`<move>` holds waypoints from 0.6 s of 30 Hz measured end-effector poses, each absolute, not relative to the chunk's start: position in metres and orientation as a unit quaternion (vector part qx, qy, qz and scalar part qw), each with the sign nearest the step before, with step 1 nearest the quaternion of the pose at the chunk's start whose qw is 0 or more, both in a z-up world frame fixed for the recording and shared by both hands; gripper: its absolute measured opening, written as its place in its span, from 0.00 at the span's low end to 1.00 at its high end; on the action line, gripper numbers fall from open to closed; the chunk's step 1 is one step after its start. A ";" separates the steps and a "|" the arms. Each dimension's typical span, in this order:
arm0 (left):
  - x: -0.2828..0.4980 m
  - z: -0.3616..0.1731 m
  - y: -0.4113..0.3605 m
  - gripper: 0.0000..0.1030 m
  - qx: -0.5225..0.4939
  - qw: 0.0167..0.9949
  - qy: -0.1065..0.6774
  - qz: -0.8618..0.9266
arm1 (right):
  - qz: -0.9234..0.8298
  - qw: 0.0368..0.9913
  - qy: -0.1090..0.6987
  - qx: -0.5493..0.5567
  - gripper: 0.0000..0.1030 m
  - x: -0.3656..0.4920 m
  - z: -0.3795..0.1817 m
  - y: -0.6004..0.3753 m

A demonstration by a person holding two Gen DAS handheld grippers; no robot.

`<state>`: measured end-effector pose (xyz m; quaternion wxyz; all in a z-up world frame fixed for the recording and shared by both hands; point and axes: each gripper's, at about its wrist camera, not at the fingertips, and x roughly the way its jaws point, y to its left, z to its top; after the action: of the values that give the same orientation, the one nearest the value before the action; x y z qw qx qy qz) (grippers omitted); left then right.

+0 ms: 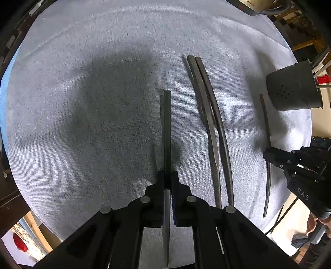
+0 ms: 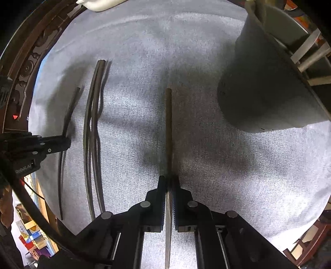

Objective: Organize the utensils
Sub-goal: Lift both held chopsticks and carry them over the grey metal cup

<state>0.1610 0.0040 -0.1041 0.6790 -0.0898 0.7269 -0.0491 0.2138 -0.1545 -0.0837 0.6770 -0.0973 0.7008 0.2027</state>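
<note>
My left gripper [image 1: 168, 175] is shut on a dark chopstick [image 1: 167, 124] that points away over the grey cloth. My right gripper [image 2: 168, 181] is shut on a brown chopstick [image 2: 168, 124]. A pair of dark chopsticks [image 1: 209, 115] lies on the cloth between the two grippers; it also shows in the right wrist view [image 2: 93, 124]. A grey utensil holder [image 2: 264, 82] stands at the far right, also seen in the left wrist view [image 1: 293, 89]. The right gripper [image 1: 269, 153] shows in the left view holding its chopstick [image 1: 265, 118]; the left gripper [image 2: 67, 142] shows in the right view.
A grey cloth [image 1: 103, 103] covers the round table, whose dark wooden edge [image 2: 31, 62] shows at the left. A white object [image 2: 99, 4] sits at the far edge. A metal pot [image 1: 254, 6] is at the far right edge. Chairs and floor clutter lie beyond.
</note>
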 end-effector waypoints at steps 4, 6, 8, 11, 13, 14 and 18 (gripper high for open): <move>0.161 -0.102 0.014 0.06 -0.101 0.679 0.726 -0.047 | 0.202 0.675 0.701 -0.107 0.07 0.214 -0.085 -0.150; 0.158 -0.095 0.019 0.06 -0.109 0.690 0.714 -0.045 | 0.205 0.681 0.696 -0.102 0.07 0.213 -0.081 -0.151; 0.155 -0.083 0.026 0.06 -0.127 0.708 0.693 -0.048 | 0.214 0.697 0.679 -0.086 0.06 0.206 -0.070 -0.156; 0.142 -0.051 0.041 0.06 -0.170 0.756 0.630 -0.057 | 0.234 0.736 0.633 -0.053 0.06 0.189 -0.040 -0.168; 0.133 -0.030 0.051 0.06 -0.189 0.792 0.578 -0.051 | 0.241 0.765 0.597 -0.034 0.06 0.176 -0.021 -0.176; 0.127 -0.021 0.055 0.06 -0.195 0.810 0.552 -0.045 | 0.243 0.786 0.568 -0.019 0.06 0.167 -0.009 -0.182; 0.116 0.002 0.057 0.06 -0.192 0.867 0.460 -0.013 | 0.213 0.852 0.476 0.031 0.06 0.141 0.023 -0.208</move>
<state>0.1156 0.0569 0.0020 0.8666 -0.1922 0.4604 -0.0126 0.1405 -0.2075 0.0235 0.8524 0.0310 0.4765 0.2129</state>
